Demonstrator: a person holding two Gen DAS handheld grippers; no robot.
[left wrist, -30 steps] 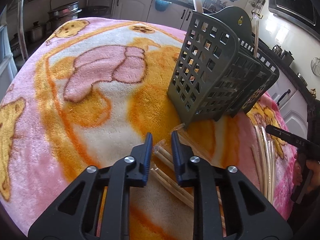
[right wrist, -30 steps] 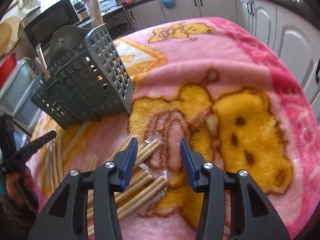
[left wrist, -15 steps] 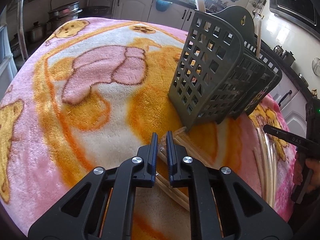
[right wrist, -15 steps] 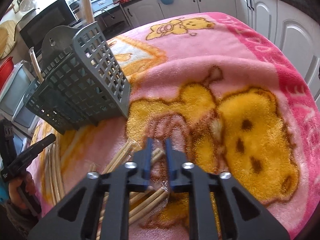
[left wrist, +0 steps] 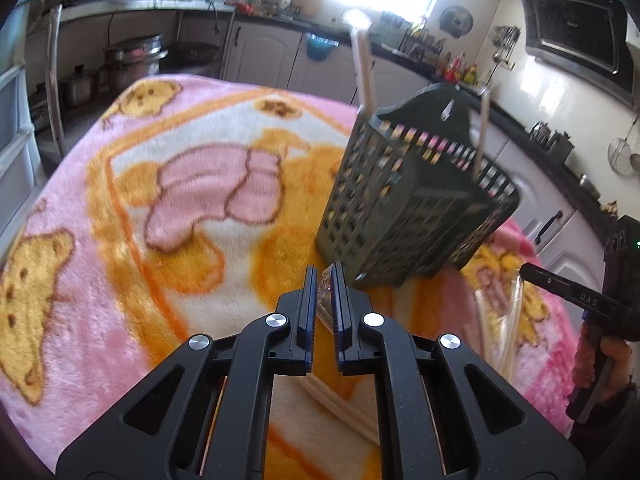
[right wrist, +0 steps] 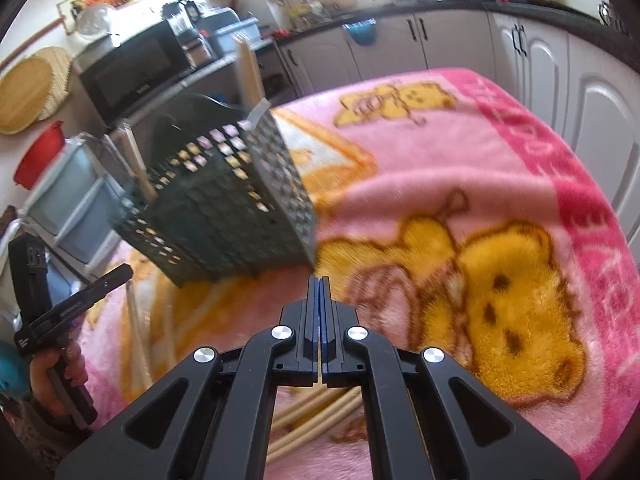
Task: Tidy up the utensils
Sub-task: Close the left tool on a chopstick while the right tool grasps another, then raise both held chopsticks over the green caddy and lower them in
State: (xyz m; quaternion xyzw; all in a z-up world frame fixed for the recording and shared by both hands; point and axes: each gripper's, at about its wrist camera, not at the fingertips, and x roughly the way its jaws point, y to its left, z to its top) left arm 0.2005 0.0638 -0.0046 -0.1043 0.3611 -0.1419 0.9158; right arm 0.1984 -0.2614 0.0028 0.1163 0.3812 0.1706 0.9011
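I am pinching a wrapped chopstick pack (left wrist: 325, 280) by its crinkly end in my left hand-held gripper (left wrist: 323, 276); it may be slipping free. My right hand-held gripper (right wrist: 319, 280) is pressing closed, seemingly on nothing. The basket (left wrist: 404, 208) is standing at one o'clock.

Pink bear-print blanket (left wrist: 120, 288), black microwave (right wrist: 132, 68), white cabinets (right wrist: 560, 80), blue bowl (left wrist: 322, 45).

A pink blanket (left wrist: 120, 280) with yellow bears carries a dark utensil basket (left wrist: 400, 208) and wrapped chopsticks (right wrist: 312, 416) lying near its front edge.
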